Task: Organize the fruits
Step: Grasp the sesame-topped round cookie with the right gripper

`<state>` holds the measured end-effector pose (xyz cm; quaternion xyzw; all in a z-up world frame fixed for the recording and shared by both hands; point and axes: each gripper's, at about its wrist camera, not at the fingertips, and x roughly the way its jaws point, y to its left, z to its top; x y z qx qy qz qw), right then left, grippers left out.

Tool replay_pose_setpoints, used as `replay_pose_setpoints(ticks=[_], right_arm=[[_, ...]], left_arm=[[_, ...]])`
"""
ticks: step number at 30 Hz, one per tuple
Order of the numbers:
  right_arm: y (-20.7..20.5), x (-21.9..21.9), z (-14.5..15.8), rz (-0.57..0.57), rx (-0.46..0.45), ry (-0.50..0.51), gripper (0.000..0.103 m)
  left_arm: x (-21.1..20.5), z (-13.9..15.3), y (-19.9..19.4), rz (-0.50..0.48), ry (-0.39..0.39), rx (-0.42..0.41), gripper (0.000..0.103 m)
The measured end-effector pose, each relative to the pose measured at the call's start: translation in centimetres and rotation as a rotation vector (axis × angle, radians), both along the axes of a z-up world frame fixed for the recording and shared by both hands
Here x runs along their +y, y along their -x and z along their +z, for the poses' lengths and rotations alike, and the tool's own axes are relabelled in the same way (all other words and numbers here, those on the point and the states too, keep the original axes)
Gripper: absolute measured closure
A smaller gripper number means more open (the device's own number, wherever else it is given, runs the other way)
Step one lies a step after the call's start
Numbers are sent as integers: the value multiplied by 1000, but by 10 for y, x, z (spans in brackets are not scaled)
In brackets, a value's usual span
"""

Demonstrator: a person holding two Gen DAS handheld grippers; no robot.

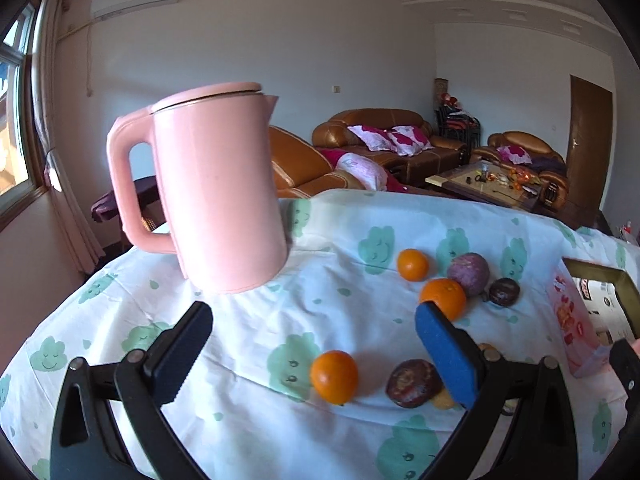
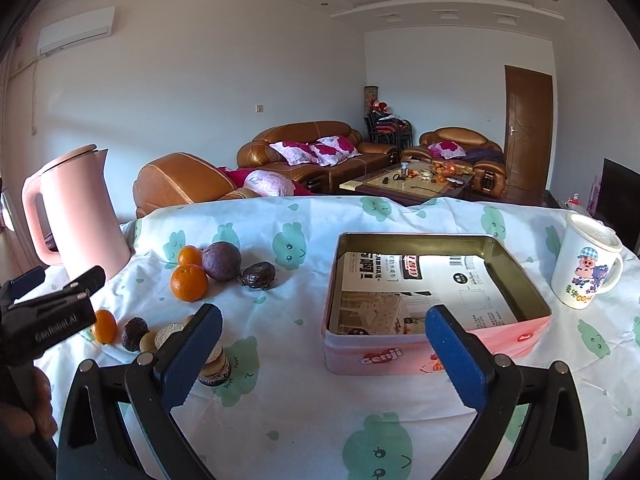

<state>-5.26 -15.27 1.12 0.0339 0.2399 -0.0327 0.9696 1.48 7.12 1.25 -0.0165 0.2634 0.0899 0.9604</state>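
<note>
Several fruits lie on the cloud-print tablecloth. In the left wrist view, my left gripper [image 1: 314,320] hangs open above an orange [image 1: 334,376] and a dark wrinkled fruit [image 1: 414,383]. Farther back sit two oranges [image 1: 413,265] [image 1: 443,298], a round purple fruit [image 1: 468,274] and another dark fruit [image 1: 504,291]. My right gripper [image 2: 323,316] is open and holds nothing, just in front of the pink tin's [image 2: 400,356] near wall. The tin is lined with printed paper. The same fruit group [image 2: 221,261] lies left of the tin.
A tall pink kettle [image 1: 216,192] stands at the table's far left. A white cartoon mug [image 2: 586,260] stands right of the tin. Round biscuits [image 2: 214,364] are stacked by my right gripper's left finger. The left gripper [image 2: 60,284] and a hand show at the left edge. Sofas lie beyond.
</note>
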Motion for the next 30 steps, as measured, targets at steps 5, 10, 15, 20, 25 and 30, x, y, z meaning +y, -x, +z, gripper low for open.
replay_pose_setpoints(ticks=[5, 10, 15, 20, 25, 30], right_arm=[[-8, 26, -4, 173, 64, 1, 49], [-25, 64, -25, 326, 220, 59, 57], [-44, 64, -34, 305, 309, 55, 57], [-63, 64, -48, 355, 407, 8, 57], [-58, 62, -44, 384, 381, -19, 67], [-37, 53, -21, 342, 220, 12, 67]], left_arm=[[26, -1, -1, 23, 60, 8, 1], [31, -2, -4, 10, 56, 19, 6], [29, -1, -9, -8, -1, 42, 6], [42, -4, -14, -4, 15, 79, 11], [45, -16, -21, -77, 119, 166, 27], [30, -30, -25, -153, 134, 227, 39]])
